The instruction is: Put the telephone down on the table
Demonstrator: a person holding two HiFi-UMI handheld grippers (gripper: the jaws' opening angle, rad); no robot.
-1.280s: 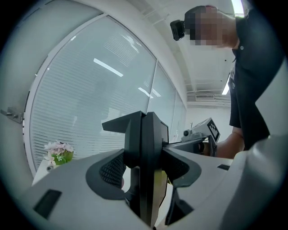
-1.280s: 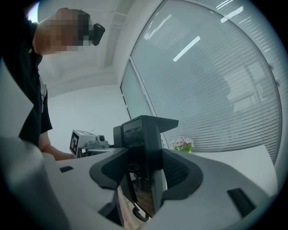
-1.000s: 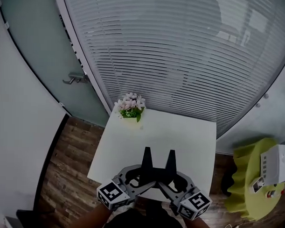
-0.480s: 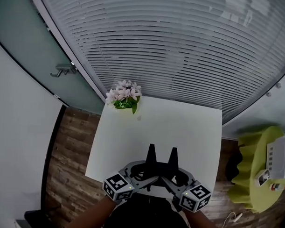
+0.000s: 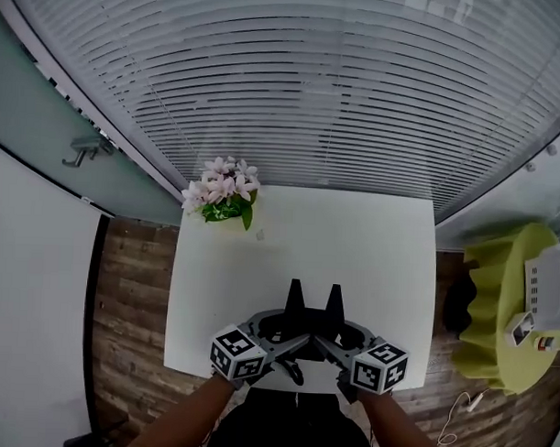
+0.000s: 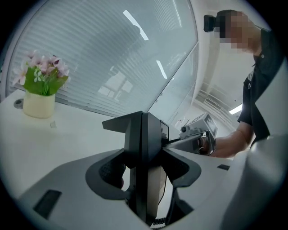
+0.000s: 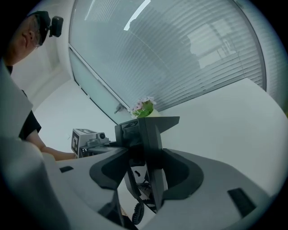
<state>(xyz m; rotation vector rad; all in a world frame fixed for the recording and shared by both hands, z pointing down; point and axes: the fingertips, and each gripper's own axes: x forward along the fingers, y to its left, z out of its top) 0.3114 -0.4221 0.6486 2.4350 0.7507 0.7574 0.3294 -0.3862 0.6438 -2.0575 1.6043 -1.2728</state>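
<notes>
A black telephone (image 5: pixel 311 331) hangs over the near edge of the white table (image 5: pixel 380 249), held between both grippers. My left gripper (image 5: pixel 290 326) is shut on its left side and my right gripper (image 5: pixel 335 332) on its right side. In the left gripper view the telephone (image 6: pixel 145 134) stands edge-on between the grey jaws of the left gripper (image 6: pixel 145 155), with the black pads against it. The right gripper view shows the same grip: the telephone (image 7: pixel 146 134) sits in the right gripper (image 7: pixel 145 155), and its coiled cord (image 7: pixel 137 212) dangles below. Whether the telephone touches the table is hidden.
A pot of pink flowers (image 5: pixel 221 190) stands at the table's far left corner. Behind the table runs a glass wall with blinds (image 5: pixel 340 92). A yellow-green stool (image 5: pixel 506 318) with a white device (image 5: pixel 544 291) stands to the right. Wood floor (image 5: pixel 130 304) lies on the left.
Both grippers have sunk together toward the table with the telephone still held between them. They have rolled slightly. The table now looks larger under them.
</notes>
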